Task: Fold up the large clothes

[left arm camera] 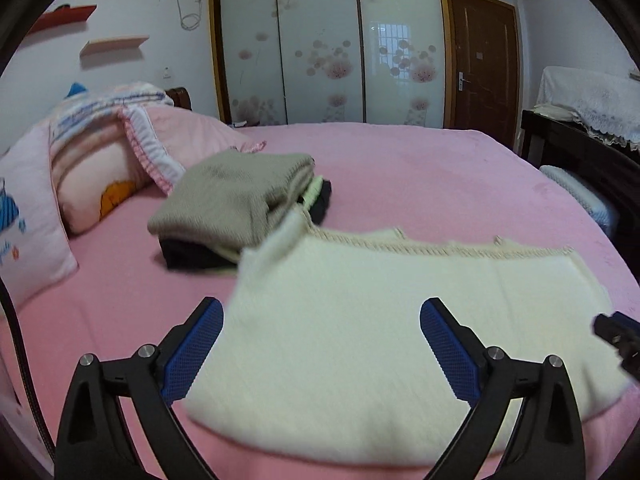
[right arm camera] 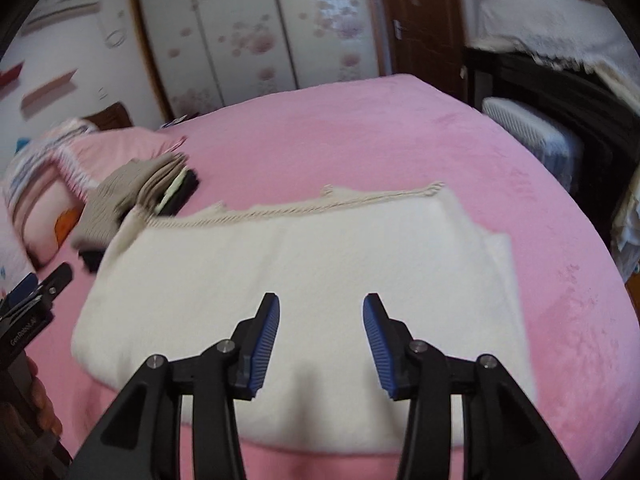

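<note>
A cream knit sweater [left arm camera: 384, 320] lies folded into a wide rectangle on the pink bed [left arm camera: 400, 168]; it also shows in the right wrist view [right arm camera: 320, 256]. Its ribbed hem runs along the far edge. My left gripper [left arm camera: 320, 316] is open and empty above the sweater's near left part. My right gripper [right arm camera: 320, 312] is open and empty above the sweater's near middle. The right gripper's tip shows at the right edge of the left wrist view [left arm camera: 616, 332]. The left gripper shows at the left edge of the right wrist view [right arm camera: 36, 292].
A stack of folded clothes [left arm camera: 236, 204], beige on top with green and black below, sits beyond the sweater's left end. Pillows [left arm camera: 100, 168] lie at the bed's left. A dark table [left arm camera: 580, 148] with a lace cloth and a white heater [right arm camera: 532, 132] stand right of the bed.
</note>
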Demonstrator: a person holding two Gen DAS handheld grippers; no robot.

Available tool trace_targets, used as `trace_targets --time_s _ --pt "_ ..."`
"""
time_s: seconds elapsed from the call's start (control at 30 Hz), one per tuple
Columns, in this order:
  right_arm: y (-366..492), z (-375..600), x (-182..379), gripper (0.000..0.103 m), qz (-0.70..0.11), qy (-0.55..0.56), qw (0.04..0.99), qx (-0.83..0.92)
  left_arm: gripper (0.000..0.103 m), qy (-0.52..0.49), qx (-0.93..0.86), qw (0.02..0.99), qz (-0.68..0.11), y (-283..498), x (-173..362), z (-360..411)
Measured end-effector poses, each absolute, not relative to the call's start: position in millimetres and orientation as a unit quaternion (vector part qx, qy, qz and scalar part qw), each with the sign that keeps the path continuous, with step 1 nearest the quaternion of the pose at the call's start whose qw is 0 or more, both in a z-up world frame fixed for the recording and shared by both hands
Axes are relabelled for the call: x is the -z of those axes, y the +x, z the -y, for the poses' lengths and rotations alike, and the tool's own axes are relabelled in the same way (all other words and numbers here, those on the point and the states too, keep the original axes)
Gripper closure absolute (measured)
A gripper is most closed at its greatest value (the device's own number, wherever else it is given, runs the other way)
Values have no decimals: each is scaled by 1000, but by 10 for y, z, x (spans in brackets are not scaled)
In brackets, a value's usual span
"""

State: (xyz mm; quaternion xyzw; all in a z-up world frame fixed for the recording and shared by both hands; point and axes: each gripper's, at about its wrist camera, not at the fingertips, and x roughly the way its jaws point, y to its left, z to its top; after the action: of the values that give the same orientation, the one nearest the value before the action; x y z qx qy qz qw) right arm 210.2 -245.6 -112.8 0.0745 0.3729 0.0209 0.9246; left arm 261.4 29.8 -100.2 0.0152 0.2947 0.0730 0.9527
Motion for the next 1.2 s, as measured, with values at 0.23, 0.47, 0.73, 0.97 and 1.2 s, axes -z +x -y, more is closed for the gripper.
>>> trace_targets --time_s 0.23,0.47,0.73,0.97,1.2 --pt "1925 2029 1595 59 -391 12 920 -14 4 77 -100 935 -331 2582 1582 -113" --pt "1816 2606 1828 62 -407 20 910 74 4 39 -143 906 -397 2676 1926 -652" --pt "1668 3375 1851 99 -410 67 896 161 2 -35 -186 890 -415 2633 1971 -1152" --pt "1661 3262 1840 95 -416 66 889 180 2 -34 -190 887 -420 2576 1941 -1184" --pt "1594 3342 1728 95 -428 119 880 170 2 -56 -170 880 -439 2491 1757 -1195"
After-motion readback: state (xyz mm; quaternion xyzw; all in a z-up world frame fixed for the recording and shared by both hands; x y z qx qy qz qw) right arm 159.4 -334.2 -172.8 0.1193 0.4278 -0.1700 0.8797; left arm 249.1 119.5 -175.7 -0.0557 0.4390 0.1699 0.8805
